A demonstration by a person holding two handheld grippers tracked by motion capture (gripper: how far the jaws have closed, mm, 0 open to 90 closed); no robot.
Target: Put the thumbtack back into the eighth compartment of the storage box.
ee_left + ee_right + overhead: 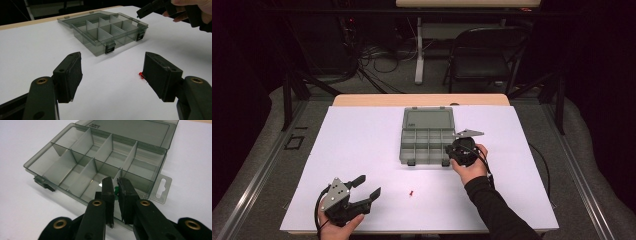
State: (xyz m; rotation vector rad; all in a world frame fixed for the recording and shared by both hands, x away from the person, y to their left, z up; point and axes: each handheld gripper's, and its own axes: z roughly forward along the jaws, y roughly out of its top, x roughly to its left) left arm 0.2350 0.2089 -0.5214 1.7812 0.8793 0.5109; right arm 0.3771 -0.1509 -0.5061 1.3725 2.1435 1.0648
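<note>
Your right tool (115, 190) is clenched on a small green pushpin (116, 191), which peeps out between the two pads, and it hangs just over the near right corner of the open compartment box (100, 165), so the step in hand looks like dropping that pin into one of the cells. Aim for the cell directly beneath the pads rather than the divider just ahead of them; from the right gripper view the tips sit almost above that wall, and a pin let go there could bounce to either side. Bring the tips down inside the cell walls before you ease the grip, keeping the pads clear of the rim so the light box does not skid on the worktop (362, 150). Open only a little: the pin is tiny and may cling to one pad, so a slight tilt should free it. Your left tool (362, 192) is released, jaws wide apart with nothing between them, resting low on the worktop well to the left of the box. A red pushpin (411, 192) lies on the white sheet just beyond its right pad, close enough to be the likely next pick.
</note>
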